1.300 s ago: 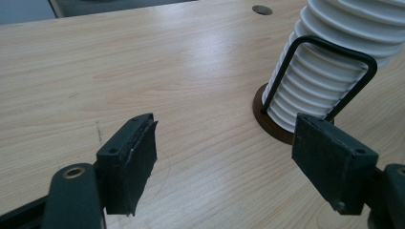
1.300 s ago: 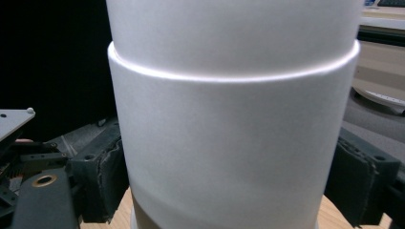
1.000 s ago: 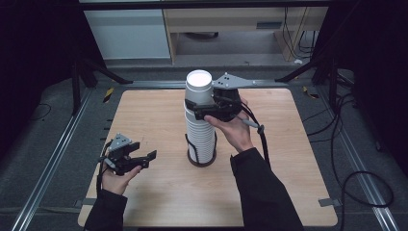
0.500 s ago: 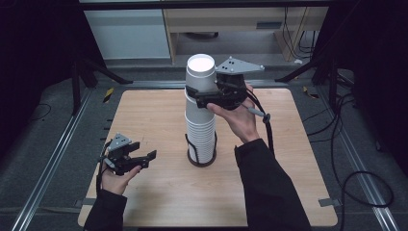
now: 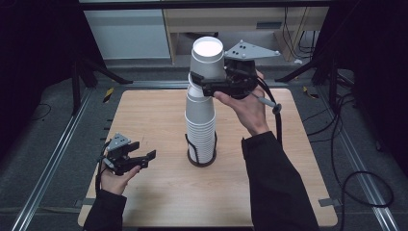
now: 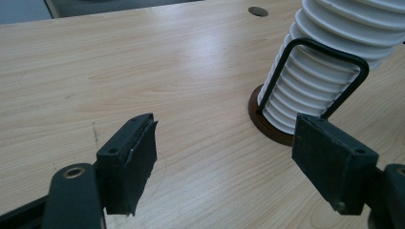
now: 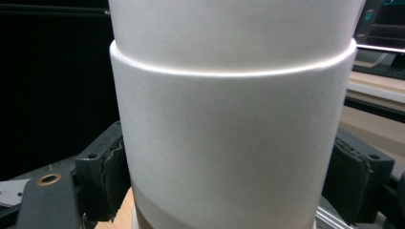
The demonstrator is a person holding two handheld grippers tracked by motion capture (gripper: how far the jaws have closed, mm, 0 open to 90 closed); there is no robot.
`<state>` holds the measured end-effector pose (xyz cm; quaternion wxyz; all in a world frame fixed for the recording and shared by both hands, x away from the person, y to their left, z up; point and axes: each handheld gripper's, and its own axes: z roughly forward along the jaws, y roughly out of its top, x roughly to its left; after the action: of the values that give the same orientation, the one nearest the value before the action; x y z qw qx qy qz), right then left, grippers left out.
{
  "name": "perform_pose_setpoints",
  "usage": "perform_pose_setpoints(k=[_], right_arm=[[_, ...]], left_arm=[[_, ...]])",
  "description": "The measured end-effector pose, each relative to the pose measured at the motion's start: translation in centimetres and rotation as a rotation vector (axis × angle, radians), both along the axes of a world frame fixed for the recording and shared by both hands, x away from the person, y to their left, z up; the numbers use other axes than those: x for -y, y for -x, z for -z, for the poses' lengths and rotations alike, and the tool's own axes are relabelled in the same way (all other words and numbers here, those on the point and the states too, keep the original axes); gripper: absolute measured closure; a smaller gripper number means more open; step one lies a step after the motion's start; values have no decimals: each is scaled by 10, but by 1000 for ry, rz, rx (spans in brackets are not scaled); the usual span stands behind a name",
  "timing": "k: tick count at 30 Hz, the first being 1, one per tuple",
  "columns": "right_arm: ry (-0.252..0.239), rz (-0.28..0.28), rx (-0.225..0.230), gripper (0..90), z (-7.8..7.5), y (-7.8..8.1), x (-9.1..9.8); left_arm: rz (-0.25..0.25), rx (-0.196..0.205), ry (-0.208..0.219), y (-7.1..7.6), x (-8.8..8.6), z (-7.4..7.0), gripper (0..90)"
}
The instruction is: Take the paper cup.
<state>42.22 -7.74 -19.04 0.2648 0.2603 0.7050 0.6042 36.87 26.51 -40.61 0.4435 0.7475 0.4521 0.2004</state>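
Observation:
A tall stack of white paper cups (image 5: 201, 130) stands in a black wire holder (image 5: 188, 144) on a round brown base in the middle of the wooden table (image 5: 154, 110). My right gripper (image 5: 206, 84) is shut on the topmost white cup (image 5: 208, 55), held above the stack and slightly tilted. In the right gripper view the cup (image 7: 229, 143) sits between both pads (image 7: 102, 176), and a rim line shows another cup nested with it. My left gripper (image 5: 142, 161) rests low at the front left, open. In its own view the left gripper (image 6: 229, 162) faces the stack (image 6: 329, 62) and the holder (image 6: 315, 47).
Metal rails run along both sides of the table. White and wooden cabinets stand behind its far edge (image 5: 144, 33). Cables lie on the dark floor at the right (image 5: 356, 183). A small round hole (image 6: 258, 10) sits in the tabletop.
My right gripper has risen with the top cup, pulling it up away from the rest of the stack. The left hand has kept still.

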Motion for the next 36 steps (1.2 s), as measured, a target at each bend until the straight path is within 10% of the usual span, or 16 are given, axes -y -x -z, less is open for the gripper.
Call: perform_pose_setpoints(k=[12,36], right_arm=[[62,1,4,162,6,17,45],[141,-75,-113,160,106,52,114]], left_arm=[[16,-8,-2,0,4,0,226],[104,-15,-30,0,27,-5,229]])
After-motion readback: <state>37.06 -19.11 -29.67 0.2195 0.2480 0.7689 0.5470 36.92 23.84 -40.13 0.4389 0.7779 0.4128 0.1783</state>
